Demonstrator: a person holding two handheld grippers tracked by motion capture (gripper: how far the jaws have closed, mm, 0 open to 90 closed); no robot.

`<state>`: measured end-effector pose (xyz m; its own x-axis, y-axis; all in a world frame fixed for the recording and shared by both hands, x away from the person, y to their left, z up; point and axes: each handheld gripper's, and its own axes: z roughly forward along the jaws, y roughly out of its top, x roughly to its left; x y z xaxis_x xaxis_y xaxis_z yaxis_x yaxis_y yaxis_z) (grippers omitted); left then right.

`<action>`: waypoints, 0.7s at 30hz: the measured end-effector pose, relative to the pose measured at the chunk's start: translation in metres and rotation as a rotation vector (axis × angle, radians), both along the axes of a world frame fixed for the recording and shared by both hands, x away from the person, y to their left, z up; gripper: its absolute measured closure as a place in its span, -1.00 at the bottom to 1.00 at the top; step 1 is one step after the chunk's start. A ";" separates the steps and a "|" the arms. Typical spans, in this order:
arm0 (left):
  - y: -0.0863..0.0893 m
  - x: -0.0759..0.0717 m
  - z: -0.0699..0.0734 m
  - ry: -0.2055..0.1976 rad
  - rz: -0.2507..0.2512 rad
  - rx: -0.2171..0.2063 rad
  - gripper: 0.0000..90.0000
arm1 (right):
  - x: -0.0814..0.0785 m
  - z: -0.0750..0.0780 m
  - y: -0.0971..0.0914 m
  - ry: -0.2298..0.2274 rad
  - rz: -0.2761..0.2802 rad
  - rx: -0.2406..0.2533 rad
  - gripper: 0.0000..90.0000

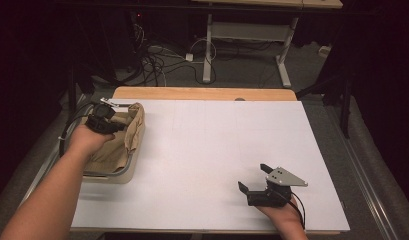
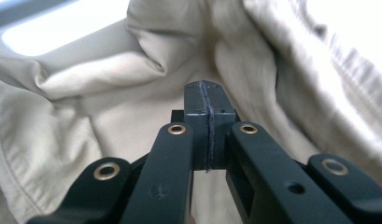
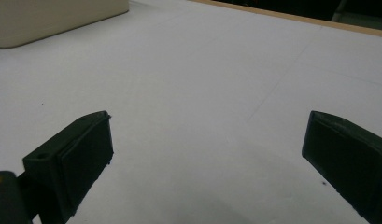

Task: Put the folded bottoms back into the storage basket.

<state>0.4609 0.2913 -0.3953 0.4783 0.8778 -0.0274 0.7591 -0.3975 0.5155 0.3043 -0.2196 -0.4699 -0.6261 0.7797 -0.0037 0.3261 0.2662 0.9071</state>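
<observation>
The left gripper point(image 2: 208, 116), jaws pressed together over the crumpled beige cloth point(image 2: 109, 93), holds nothing visible; the fabric could slip free, while the right gripper point(image 3: 205, 144) idles wide open, empty

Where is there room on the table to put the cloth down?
The white table is bare between the beige bin and the right gripper, and up to the far wooden edge. The left side is crowded by bin and cloth.

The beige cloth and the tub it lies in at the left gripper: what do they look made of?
The beige cloth looks like woven cotton, matte: soft folds and a stitched seam. The tub looks like cream plastic, smooth with rounded corners; a metal-looking tube runs along its rim. The left gripper is shut, with cloth behind it.
</observation>
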 end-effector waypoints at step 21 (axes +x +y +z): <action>-0.005 -0.021 -0.023 0.047 -0.069 -0.073 0.94 | -0.003 -0.001 0.004 0.005 0.018 -0.002 -0.93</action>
<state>0.4399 0.2863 -0.4186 0.5338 0.8379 -0.1135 0.7555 -0.4123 0.5092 0.3011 -0.2157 -0.4706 -0.6401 0.7683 -0.0023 0.3258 0.2741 0.9048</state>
